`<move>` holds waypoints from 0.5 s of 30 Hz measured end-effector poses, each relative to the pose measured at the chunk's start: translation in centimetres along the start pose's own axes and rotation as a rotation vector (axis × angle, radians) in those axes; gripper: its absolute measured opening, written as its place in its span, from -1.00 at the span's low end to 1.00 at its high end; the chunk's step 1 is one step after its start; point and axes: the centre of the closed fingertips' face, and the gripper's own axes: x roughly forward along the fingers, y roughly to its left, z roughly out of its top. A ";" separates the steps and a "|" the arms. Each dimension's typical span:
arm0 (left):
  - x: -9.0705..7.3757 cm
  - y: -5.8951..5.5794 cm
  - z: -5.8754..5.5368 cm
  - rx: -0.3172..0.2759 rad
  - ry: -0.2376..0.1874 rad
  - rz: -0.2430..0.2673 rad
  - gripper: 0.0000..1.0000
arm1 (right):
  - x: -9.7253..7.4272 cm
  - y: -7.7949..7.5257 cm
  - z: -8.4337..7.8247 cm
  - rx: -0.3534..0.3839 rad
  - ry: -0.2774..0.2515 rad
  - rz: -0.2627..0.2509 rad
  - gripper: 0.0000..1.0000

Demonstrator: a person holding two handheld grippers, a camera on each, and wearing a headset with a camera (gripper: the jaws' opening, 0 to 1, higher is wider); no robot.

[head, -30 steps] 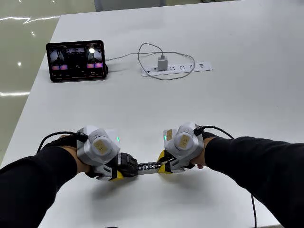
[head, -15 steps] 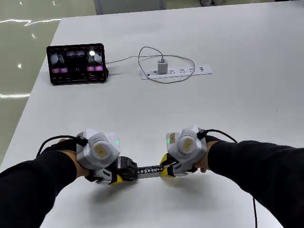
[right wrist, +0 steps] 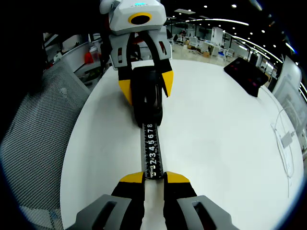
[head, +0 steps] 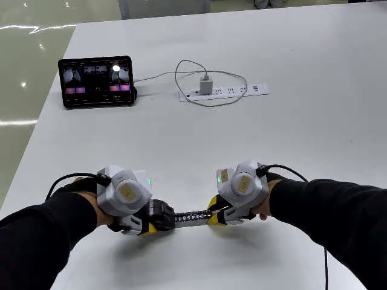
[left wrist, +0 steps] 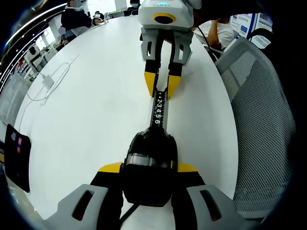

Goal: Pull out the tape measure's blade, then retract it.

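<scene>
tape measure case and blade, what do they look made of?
By look only: case is black moulded plastic, maybe rubberised, with a soft sheen on its curves. The blade is a thin strip, probably painted steel, matte black with white printed numerals.

Black left sleeve [head: 36, 241], right sleeve [head: 332, 211] across lower frame. On left gripper [head: 148, 225], right gripper [head: 213, 219]: grey-white housings, yellow-tipped jaws, green lights, black cable [head: 66, 180] each.

White table [head: 290, 90], surface plain and glossy. Far left: a tablet [head: 97, 81] stands propped, screen lit. To its right a white power strip [head: 227, 91] lies flat, with a charger [head: 206, 86] plugged in. A cable [head: 176, 75] runs from tablet to charger and loops around the strip. Near edge: tape measure [head: 160, 214], blade [head: 192, 215] drawn out low along the surface; contact cannot be confirmed.
</scene>
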 end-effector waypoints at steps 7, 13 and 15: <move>0.0 0.0 0.0 0.000 0.000 0.001 -0.33 | -0.3 -0.1 -0.4 0.001 0.003 0.000 -0.78; 0.0 0.0 0.0 -0.002 -0.001 0.001 -0.33 | -0.6 -0.1 -0.7 0.013 0.002 -0.001 -0.79; 0.0 0.1 0.0 -0.003 -0.001 0.001 -0.33 | -0.7 -0.1 -0.9 0.021 0.001 -0.002 -0.79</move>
